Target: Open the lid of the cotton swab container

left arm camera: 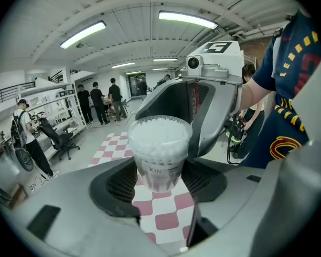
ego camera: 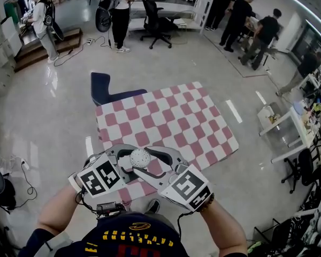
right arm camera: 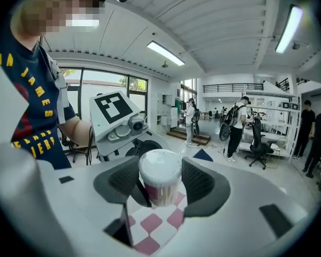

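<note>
Over the checked table (ego camera: 171, 116), people (ego camera: 241, 15) well behind, the left tongs (left arm camera: 159, 170) clamp the upright cotton swab container (ego camera: 140, 157) low down, lid up, right tongs (right arm camera: 159, 183) apart around its top.

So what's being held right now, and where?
The cotton swab container, gripped at its lower body by the left tool; the right tool stands open around its top.

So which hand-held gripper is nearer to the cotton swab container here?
Left. The left hand-held gripper is clamped on the lower body of the cotton swab container, touching it. The right hand-held gripper straddles its top end with jaws open, a gap on each side.
</note>
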`<state>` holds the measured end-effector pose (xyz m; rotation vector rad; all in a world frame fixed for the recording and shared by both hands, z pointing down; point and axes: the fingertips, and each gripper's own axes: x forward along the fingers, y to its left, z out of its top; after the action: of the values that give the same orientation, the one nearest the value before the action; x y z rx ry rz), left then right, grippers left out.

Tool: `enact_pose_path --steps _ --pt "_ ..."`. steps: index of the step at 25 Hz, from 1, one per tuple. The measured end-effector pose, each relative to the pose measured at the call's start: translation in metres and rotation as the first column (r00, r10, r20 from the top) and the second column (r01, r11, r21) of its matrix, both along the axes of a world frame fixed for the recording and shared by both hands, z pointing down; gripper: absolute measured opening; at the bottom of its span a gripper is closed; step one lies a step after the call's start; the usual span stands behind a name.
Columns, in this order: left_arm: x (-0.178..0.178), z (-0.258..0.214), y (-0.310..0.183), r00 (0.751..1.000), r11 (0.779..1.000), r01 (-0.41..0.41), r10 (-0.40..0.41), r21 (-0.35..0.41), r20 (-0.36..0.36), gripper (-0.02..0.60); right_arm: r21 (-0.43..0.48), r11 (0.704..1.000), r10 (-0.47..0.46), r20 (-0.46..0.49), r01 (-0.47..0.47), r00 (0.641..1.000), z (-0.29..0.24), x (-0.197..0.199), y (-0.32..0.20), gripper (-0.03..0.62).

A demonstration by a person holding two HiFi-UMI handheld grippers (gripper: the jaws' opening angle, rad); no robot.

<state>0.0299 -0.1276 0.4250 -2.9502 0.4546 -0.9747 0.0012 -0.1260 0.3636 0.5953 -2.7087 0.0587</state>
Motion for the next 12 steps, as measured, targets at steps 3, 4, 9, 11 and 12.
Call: enact_pose_path --steps 3,4,9,11,12 --pt "-0.002 0.003 0.001 1.0 1.0 -0.003 0.003 -0.004 -0.007 0.259 -0.058 0.998 0.004 0.036 -0.002 0.999 0.004 0.003 -0.001 0.247" --pt "-0.003 0.003 0.001 1.0 1.0 -0.004 0.004 -0.004 -0.008 0.259 -0.075 0.997 0.006 0.044 -0.003 0.999 0.005 0.004 -0.002 0.247" --pt "-0.002 0.006 0.004 0.999 1.0 -0.023 0.023 -0.009 -0.034 0.259 -0.122 0.992 0.011 0.054 -0.005 0.998 0.01 0.007 0.0 0.247" --pt "-0.002 0.007 0.005 0.998 0.999 -0.03 0.029 -0.014 -0.049 0.259 -0.14 0.99 0.013 0.053 -0.005 0.999 0.012 0.007 0.0 0.247" --pt "-0.002 0.007 0.006 0.998 0.999 -0.034 0.033 -0.018 -0.06 0.259 -0.152 0.988 0.014 0.054 -0.006 0.998 0.012 0.007 0.0 0.247"
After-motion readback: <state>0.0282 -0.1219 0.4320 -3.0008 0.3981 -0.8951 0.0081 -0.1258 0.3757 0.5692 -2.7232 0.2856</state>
